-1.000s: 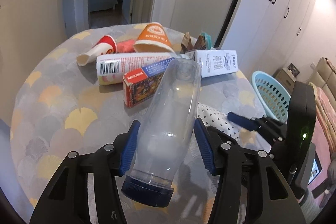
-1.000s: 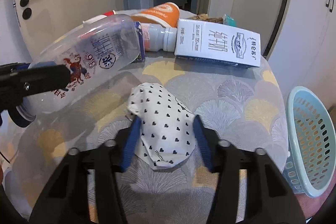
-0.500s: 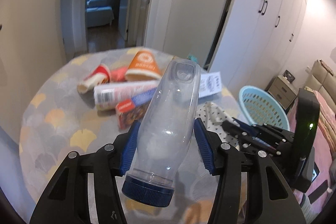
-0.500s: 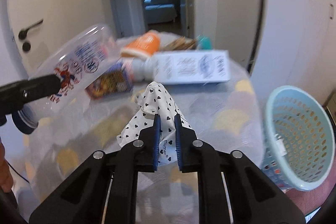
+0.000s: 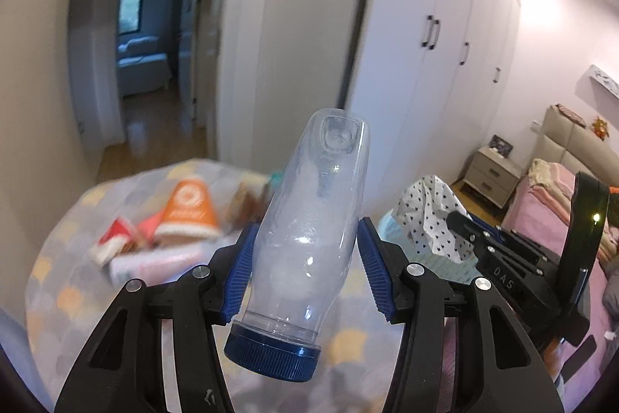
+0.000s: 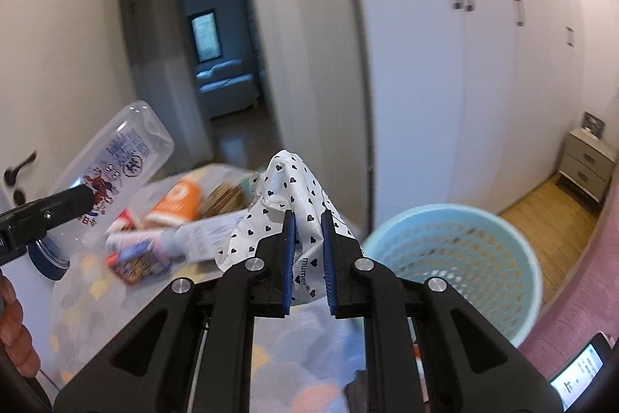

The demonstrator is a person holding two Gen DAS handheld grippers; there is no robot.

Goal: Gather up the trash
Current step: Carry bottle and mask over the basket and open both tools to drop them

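Both hands lifted off the table: our right gripper pinches the heart-print wrapper, our left gripper clamps the bottle, base pointing far. Basket sits just right of the wrapper, so right drops first.

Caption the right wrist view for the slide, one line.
Right gripper shut on a heart-print wrapper, lifted above the table beside the light blue basket.

Ceiling glare is washing the wardrobe at far right; motion blur is smearing the table; fisheye edges are bending.
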